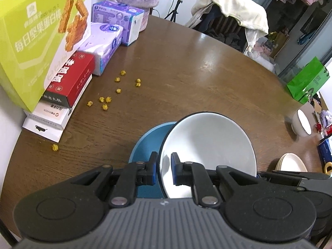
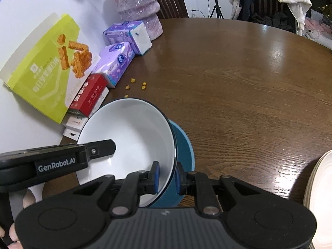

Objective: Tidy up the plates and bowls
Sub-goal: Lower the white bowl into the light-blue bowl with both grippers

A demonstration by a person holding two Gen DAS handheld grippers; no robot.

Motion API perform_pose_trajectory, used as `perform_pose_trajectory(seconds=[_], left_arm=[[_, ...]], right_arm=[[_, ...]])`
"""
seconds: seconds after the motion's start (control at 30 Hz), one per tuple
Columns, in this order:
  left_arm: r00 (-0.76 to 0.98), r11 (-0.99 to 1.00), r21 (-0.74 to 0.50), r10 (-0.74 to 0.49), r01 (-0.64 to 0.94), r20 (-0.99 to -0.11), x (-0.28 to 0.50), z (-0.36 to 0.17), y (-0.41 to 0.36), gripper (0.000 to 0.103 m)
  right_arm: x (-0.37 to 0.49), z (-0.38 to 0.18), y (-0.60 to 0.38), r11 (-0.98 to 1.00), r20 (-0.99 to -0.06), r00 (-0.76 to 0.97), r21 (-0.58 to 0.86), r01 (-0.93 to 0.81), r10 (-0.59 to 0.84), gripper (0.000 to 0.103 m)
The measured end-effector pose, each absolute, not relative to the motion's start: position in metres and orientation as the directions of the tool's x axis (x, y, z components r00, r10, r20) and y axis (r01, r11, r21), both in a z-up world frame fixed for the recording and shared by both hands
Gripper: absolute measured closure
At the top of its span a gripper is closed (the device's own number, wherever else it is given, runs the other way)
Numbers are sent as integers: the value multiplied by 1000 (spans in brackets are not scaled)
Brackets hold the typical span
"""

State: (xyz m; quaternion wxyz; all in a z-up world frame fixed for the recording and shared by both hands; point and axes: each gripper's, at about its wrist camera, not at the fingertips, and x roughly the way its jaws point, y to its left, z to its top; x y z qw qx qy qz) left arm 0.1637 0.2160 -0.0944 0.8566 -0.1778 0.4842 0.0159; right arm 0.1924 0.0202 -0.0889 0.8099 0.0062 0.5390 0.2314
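A white bowl with a dark rim [image 1: 207, 145] [image 2: 128, 132] hangs tilted between both grippers. My left gripper [image 1: 165, 162] is shut on its left rim, one pad inside and one outside. On the opposite rim my right gripper [image 2: 167, 173] is shut the same way. A blue bowl [image 1: 148, 143] [image 2: 184, 149] rests on the brown table [image 1: 186, 72] directly under the white one; whether the two touch I cannot tell. In the right wrist view a left finger [image 2: 103, 146] reaches into the white bowl. A small white bowl [image 1: 302, 122] stands far right, and stacked cream plates [image 1: 292, 161] [image 2: 319, 186] lie near it.
Along the left wall stand a lime-green snack box [image 1: 31, 47], a red box [image 1: 72, 81], tissue packs [image 1: 103, 47] and a pink ribbed vase [image 2: 137, 6]. Yellow crumbs [image 1: 108, 99] dot the table beside them. A green bag [image 1: 307, 81] and a draped chair [image 1: 234, 10] stand beyond the table.
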Motion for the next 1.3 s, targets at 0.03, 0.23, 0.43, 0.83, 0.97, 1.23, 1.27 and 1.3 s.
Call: perform_pose_trajectory(seconds=[0.03,0.23,0.43,0.83,0.97,1.23,1.27,1.3], left_arm=[[527,937,-288,-145,-200,-837,164,-97,217,90],[504,935,-291,-156,-201,-849,169,-107,221,90],[475,937,-289,-166,-198,-864,174,-119,222,90],[446,945,-265,-157,-190,-881,180,-123,222,90],[437,949,-251,-148,-188,-887,183,-122,219,90],[427,953,-241,-144,-182,-893,185,-122,219,90],[425,954,-239,-143,-182,-894,185,-122,219,90],[424,955,-237,-142,-180,-894,185,-121,218,90]], right_arm=[[193,-91,22,893,-873,308,258,-368,379,88],[198,-100,29,897,-885,292,246,-368,363,88],[203,-109,34,901,-897,275,235,-364,345,88],[207,-121,39,898,-907,264,214,-383,329,88],[207,-121,40,898,-908,263,210,-386,326,88],[208,-122,39,902,-909,260,217,-374,327,88],[208,-121,39,902,-909,260,218,-372,327,88],[208,-121,39,903,-909,260,219,-370,327,88]])
